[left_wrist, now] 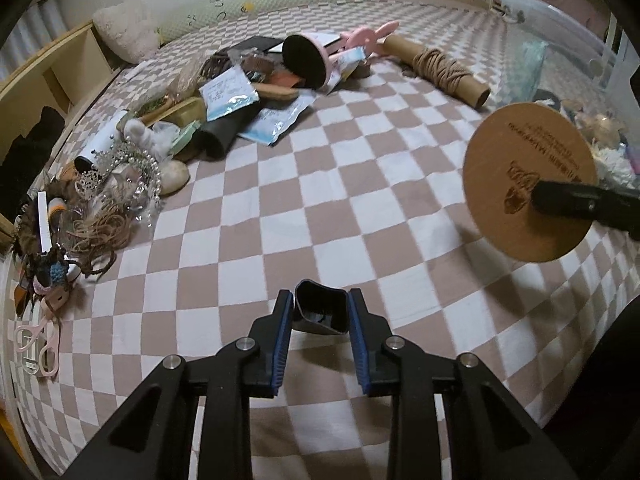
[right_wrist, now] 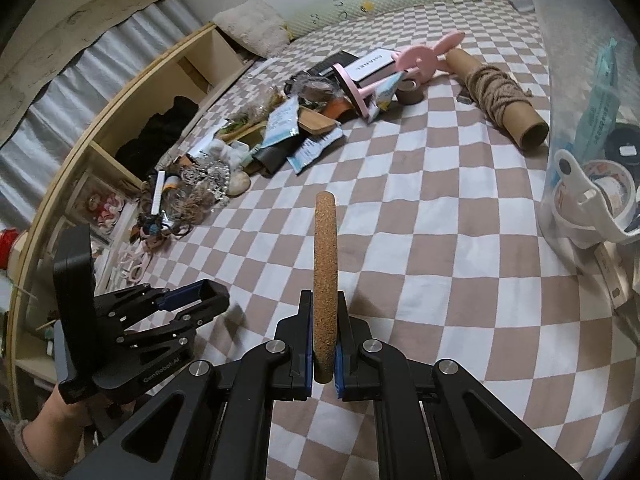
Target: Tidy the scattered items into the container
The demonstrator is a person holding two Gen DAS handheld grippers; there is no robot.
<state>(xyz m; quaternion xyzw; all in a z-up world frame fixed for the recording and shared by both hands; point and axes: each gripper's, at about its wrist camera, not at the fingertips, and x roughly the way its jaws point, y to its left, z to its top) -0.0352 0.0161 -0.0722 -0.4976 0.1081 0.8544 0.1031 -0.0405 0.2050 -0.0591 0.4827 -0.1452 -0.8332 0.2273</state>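
My left gripper [left_wrist: 320,300] is shut on a small black open-ended box [left_wrist: 320,312] and holds it above the checkered bed; it also shows in the right wrist view [right_wrist: 204,300]. My right gripper [right_wrist: 324,296] is shut on a round cork coaster [right_wrist: 325,276], held on edge; its flat printed face shows in the left wrist view [left_wrist: 528,180]. The clear plastic container [right_wrist: 580,184] stands at the right with several items inside. A heap of scattered items [left_wrist: 240,92] lies at the far left of the bed.
A cardboard tube wound with rope [left_wrist: 440,68] lies at the back near a pink rabbit-eared stand [left_wrist: 368,36]. Pearl jewellery [left_wrist: 136,160], hair ties and a pink eyelash curler [left_wrist: 40,344] lie at the left edge. A wooden shelf [right_wrist: 160,92] runs along the bed's left side.
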